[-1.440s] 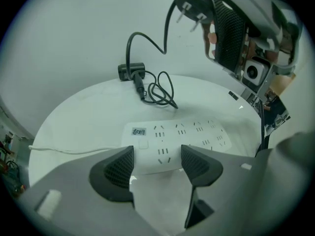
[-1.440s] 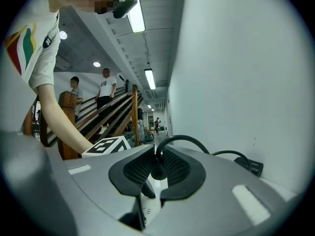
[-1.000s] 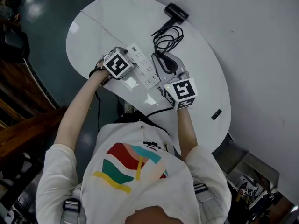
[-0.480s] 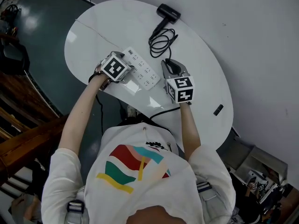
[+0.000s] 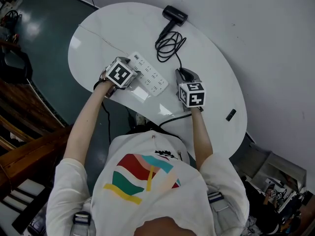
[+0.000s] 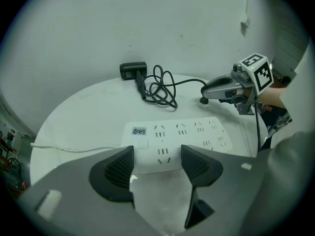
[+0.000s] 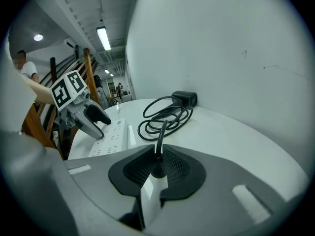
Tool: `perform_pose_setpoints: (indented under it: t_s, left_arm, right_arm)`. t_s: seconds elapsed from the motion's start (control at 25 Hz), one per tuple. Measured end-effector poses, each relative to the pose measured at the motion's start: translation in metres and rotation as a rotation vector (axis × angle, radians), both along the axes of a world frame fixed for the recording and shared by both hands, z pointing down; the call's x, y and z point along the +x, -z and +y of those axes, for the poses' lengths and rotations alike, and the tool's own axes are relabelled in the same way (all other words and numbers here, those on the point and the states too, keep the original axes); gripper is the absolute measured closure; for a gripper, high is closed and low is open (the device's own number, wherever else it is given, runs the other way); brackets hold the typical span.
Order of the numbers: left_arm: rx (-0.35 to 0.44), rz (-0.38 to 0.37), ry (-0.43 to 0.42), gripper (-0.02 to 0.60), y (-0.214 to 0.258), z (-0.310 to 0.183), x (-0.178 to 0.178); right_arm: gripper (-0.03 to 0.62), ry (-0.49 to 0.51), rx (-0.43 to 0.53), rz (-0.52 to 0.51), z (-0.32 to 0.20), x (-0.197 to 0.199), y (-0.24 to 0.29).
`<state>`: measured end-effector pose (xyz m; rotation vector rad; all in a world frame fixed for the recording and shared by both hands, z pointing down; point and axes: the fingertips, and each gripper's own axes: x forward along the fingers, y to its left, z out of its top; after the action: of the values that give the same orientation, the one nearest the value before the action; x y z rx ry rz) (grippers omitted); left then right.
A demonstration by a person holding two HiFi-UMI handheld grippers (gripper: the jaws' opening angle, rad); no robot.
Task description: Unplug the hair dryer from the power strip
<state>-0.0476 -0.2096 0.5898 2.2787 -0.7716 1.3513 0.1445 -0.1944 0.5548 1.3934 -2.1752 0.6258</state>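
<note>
The white power strip [image 5: 147, 74] lies on the round white table [image 5: 211, 58]. My left gripper [image 5: 129, 72] is shut on the strip's near end [image 6: 160, 154], a pad against each side. My right gripper [image 5: 183, 74] is to the right of the strip and clear of it, shut on the white plug [image 7: 152, 188]. Its black cord [image 7: 162, 114] runs in loose coils [image 5: 170, 42] to the black hair dryer [image 5: 174, 14] at the table's far edge. The strip's sockets [image 6: 197, 132] show nothing plugged in. In the left gripper view the right gripper [image 6: 204, 100] hovers low over the table.
A small black object [image 5: 230, 114] lies near the table's right edge. The strip's thin white lead [image 6: 74, 149] runs off to the left. A black cable [image 5: 170, 118] hangs below the table's near edge. A wall [image 5: 266, 43] stands close behind the table.
My right gripper has sunk and drawn away from the strip to the right, carrying the plug and its cord. The left gripper has stayed on the strip.
</note>
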Motion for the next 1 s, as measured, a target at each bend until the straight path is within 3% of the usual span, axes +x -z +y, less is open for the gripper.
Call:
perform_pose_setpoints:
  t_s: [0.16,0.56,1.0]
  left_arm:
    - [0.083,-0.024,-0.014,0.281,0.016,-0.012,-0.001]
    - [0.079,-0.023,-0.012,0.281,0.015,-0.012,-0.001]
    - [0.098,-0.013,-0.009,0.281,0.017,-0.013,-0.002]
  right_arm:
    - [0.531,-0.009,-0.007,0.033,0.004,0.006,-0.006]
    - [0.530,-0.012,-0.006,-0.017,0.005,0.005,-0.006]
    - [0.485,-0.034,0.051,-0.063,0.001,-0.002,0.020]
